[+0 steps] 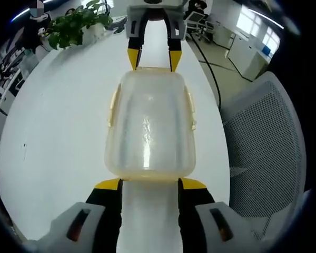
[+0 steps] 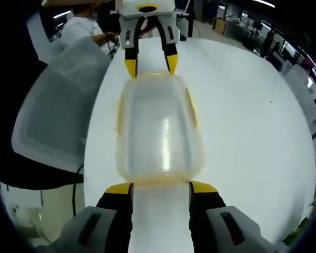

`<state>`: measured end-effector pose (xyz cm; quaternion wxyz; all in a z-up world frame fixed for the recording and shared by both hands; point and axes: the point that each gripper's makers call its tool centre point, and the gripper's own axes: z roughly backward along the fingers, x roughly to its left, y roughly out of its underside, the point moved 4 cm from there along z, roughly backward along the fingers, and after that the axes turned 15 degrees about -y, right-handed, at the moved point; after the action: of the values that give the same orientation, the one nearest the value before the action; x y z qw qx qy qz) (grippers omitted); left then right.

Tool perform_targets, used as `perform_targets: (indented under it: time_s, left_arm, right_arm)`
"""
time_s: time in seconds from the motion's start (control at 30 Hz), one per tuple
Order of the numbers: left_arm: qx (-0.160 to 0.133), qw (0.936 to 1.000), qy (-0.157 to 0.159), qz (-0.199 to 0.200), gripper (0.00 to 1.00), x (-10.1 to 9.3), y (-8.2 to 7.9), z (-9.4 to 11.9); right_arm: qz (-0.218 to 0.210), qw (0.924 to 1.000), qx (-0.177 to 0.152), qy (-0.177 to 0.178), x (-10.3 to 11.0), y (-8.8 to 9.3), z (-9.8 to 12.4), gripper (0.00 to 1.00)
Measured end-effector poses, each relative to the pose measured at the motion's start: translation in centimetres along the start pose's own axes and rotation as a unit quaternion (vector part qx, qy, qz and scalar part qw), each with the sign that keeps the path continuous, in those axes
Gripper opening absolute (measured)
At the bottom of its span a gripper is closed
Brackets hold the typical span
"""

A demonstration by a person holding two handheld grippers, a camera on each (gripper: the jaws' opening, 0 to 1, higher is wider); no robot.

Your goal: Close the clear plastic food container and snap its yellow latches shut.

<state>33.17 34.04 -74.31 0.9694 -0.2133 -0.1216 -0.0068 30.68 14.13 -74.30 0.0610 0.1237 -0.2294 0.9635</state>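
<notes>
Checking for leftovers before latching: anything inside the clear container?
Through the lid, the clear container looks empty, with only glare and the white table behind it. The cloudy plastic hides fine detail at the bottom. A tool sits at each end.

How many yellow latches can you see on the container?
2: one latch on the container's left side, one latch on its right in the left gripper view; end latches may be hidden.

**Two cameras facing each other across the container**

Left gripper view looks along the white tabletop (image 1: 58, 132) toward the plant end, close and steeply down on the clear container (image 1: 150, 126). Right gripper view faces the opposite way, equally close, mesh chair (image 2: 58, 110) at the table's edge. Both share the container, the tabletop under it, and each shows the opposing gripper at the container's far end: right gripper (image 1: 152, 52), left gripper (image 2: 150, 63).
</notes>
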Motion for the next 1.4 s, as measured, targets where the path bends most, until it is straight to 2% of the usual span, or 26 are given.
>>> perform_targets:
  time_s: [0.17, 0.27, 0.33, 0.4, 0.5, 0.53, 0.6, 0.63, 0.67, 0.73, 0.77, 0.83, 0.9, 0.97, 1.0, 1.03, 1.1, 1.17, 1.2, 1.23, 1.27, 1.3, 1.33, 1.37, 1.4]
  left_arm:
    - [-0.004, 0.9994, -0.007, 0.032, 0.43, 0.2, 0.1, 0.6]
    - [-0.004, 0.9975, -0.002, 0.071, 0.43, 0.1, 0.3, 0.8]
    - [0.000, 0.9926, 0.017, 0.120, 0.43, -0.4, 0.5, 0.9]
    - [0.004, 0.9876, 0.019, 0.156, 0.43, -0.3, 0.8, 0.9]
    - [0.002, 0.9794, 0.021, 0.201, 0.41, -0.2, 1.1, 1.0]
    - [-0.008, 0.9755, 0.024, 0.218, 0.41, -0.1, 1.0, 1.0]
    - [-0.009, 0.9677, 0.026, 0.250, 0.40, 0.0, 1.0, 1.2]
    - [-0.016, 0.9611, 0.029, 0.274, 0.40, 0.1, 0.8, 1.3]
    - [-0.020, 0.9555, 0.032, 0.293, 0.40, 0.1, 0.7, 1.3]
    - [-0.034, 0.9444, 0.027, 0.326, 0.38, 0.5, 0.3, 1.4]
    - [-0.034, 0.9342, 0.030, 0.354, 0.38, 0.6, 0.3, 1.5]
    - [-0.028, 0.9238, 0.034, 0.380, 0.38, 0.6, 0.4, 1.4]
    - [-0.022, 0.9144, 0.024, 0.403, 0.37, 0.9, 0.8, 1.3]
    - [-0.020, 0.9014, 0.027, 0.432, 0.37, 0.8, 1.0, 1.3]
    - [-0.015, 0.8923, 0.027, 0.450, 0.37, 0.8, 1.1, 1.3]
    - [-0.019, 0.8867, 0.028, 0.461, 0.37, 0.8, 1.0, 1.3]
    - [-0.033, 0.8704, 0.035, 0.490, 0.37, 0.8, 0.4, 1.4]
    - [-0.033, 0.8535, 0.036, 0.519, 0.37, 0.9, 0.3, 1.4]
    - [-0.030, 0.8489, 0.034, 0.527, 0.36, 0.9, 0.4, 1.3]
    - [-0.026, 0.8474, 0.028, 0.530, 0.35, 1.0, 0.7, 1.2]
    - [-0.021, 0.8473, 0.026, 0.530, 0.35, 1.0, 0.9, 1.0]
    - [-0.008, 0.8455, 0.024, 0.533, 0.35, 0.8, 1.3, 0.8]
    - [-0.003, 0.8452, 0.025, 0.534, 0.35, 0.6, 1.5, 0.7]
    - [-0.003, 0.8439, 0.027, 0.536, 0.35, 0.4, 1.5, 0.6]
    - [-0.002, 0.8405, 0.030, 0.541, 0.35, 0.2, 1.6, 0.6]
  right_arm:
    - [-0.052, 0.9976, -0.046, 0.003, 0.4, -0.2, 0.9, 0.40]
    - [-0.092, 0.9926, -0.080, 0.001, 0.5, -0.4, 1.2, 0.40]
    - [-0.108, 0.9888, -0.102, 0.011, 0.3, -0.4, 1.6, 0.39]
    - [-0.142, 0.9824, -0.121, 0.007, 0.5, -0.2, 1.8, 0.39]
    - [-0.163, 0.9772, -0.135, 0.012, 0.5, 0.1, 1.8, 0.39]
    - [-0.174, 0.9738, -0.145, 0.014, 0.6, 0.1, 1.8, 0.39]
    - [-0.190, 0.9689, -0.157, 0.016, 0.6, 0.1, 1.8, 0.38]
    - [-0.198, 0.9658, -0.167, 0.015, 0.7, -0.1, 1.8, 0.38]
    - [-0.218, 0.9583, -0.184, 0.012, 0.7, -0.2, 1.8, 0.38]
    - [-0.235, 0.9493, -0.208, 0.015, 0.5, -0.5, 2.0, 0.37]
    - [-0.238, 0.9483, -0.210, 0.017, 0.4, -0.5, 2.1, 0.37]
    - [-0.252, 0.9427, -0.218, 0.021, 0.2, -0.5, 2.1, 0.37]
    - [-0.263, 0.9388, -0.220, 0.028, 0.0, -0.5, 2.1, 0.37]
    - [-0.269, 0.9361, -0.224, 0.030, 0.0, -0.5, 2.2, 0.37]
    - [-0.279, 0.9319, -0.230, 0.033, -0.1, -0.6, 2.2, 0.37]
    - [-0.285, 0.9286, -0.234, 0.039, -0.1, -0.6, 2.3, 0.37]
    - [-0.297, 0.9214, -0.245, 0.052, -0.4, -0.7, 2.5, 0.36]
    - [-0.316, 0.9113, -0.259, 0.049, -0.5, -0.6, 2.4, 0.36]
    - [-0.329, 0.9043, -0.268, 0.048, -0.6, -0.5, 2.3, 0.35]
    - [-0.332, 0.9023, -0.270, 0.049, -0.7, -0.4, 2.3, 0.34]
    - [-0.347, 0.8939, -0.281, 0.044, -0.6, -0.4, 2.2, 0.33]
    - [-0.356, 0.8889, -0.285, 0.040, -0.5, -0.4, 2.2, 0.32]
    - [-0.371, 0.8775, -0.302, 0.031, -0.5, -0.5, 2.1, 0.31]
    - [-0.380, 0.8710, -0.310, 0.027, -0.5, -0.4, 2.1, 0.31]
    - [-0.396, 0.8601, -0.322, 0.018, -0.5, -0.3, 2.1, 0.31]
